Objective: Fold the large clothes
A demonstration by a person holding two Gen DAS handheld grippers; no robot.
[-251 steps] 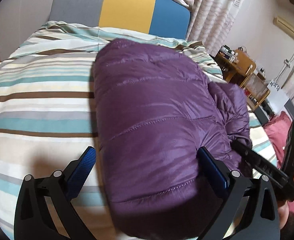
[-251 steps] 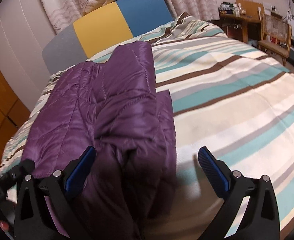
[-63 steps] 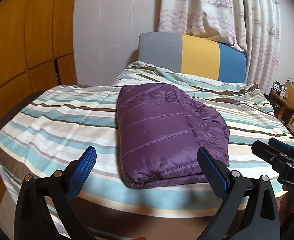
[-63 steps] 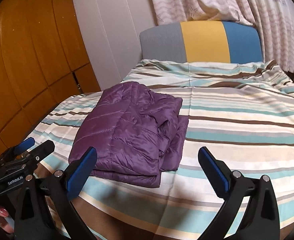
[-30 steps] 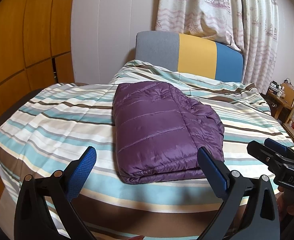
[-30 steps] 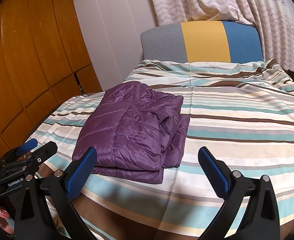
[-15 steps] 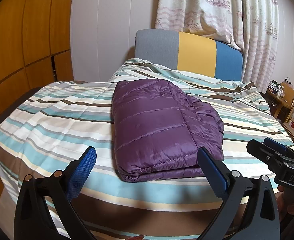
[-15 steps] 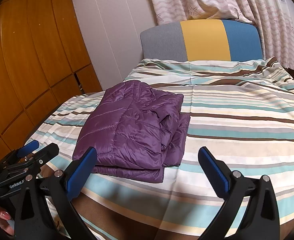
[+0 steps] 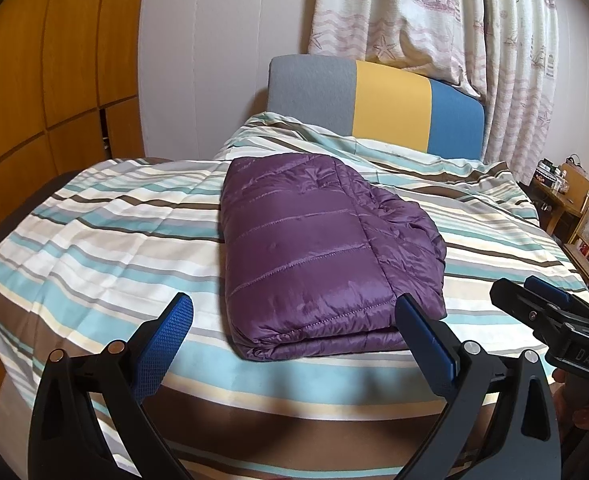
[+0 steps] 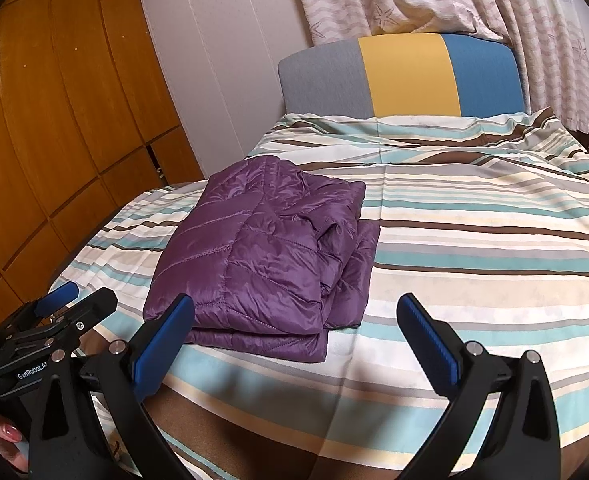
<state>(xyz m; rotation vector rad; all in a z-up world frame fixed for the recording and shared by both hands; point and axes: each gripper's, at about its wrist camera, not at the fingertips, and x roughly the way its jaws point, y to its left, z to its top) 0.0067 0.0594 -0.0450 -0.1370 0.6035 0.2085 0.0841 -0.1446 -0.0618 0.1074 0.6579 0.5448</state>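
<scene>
A purple quilted down jacket lies folded into a compact rectangle on the striped bed cover; it also shows in the right wrist view, with layered folds on its right side. My left gripper is open and empty, held back from the bed's near edge, in front of the jacket. My right gripper is open and empty, also off the bed, with the jacket ahead to its left. Each gripper shows at the edge of the other's view.
The bed has a grey, yellow and blue headboard under patterned curtains. Wooden cupboard doors line the left wall. A wooden chair and small furniture stand at the far right of the bed.
Over the last seconds both grippers drew back from the jacket to beyond the bed's edge. In the last second the views shift only slightly; the jacket stays put.
</scene>
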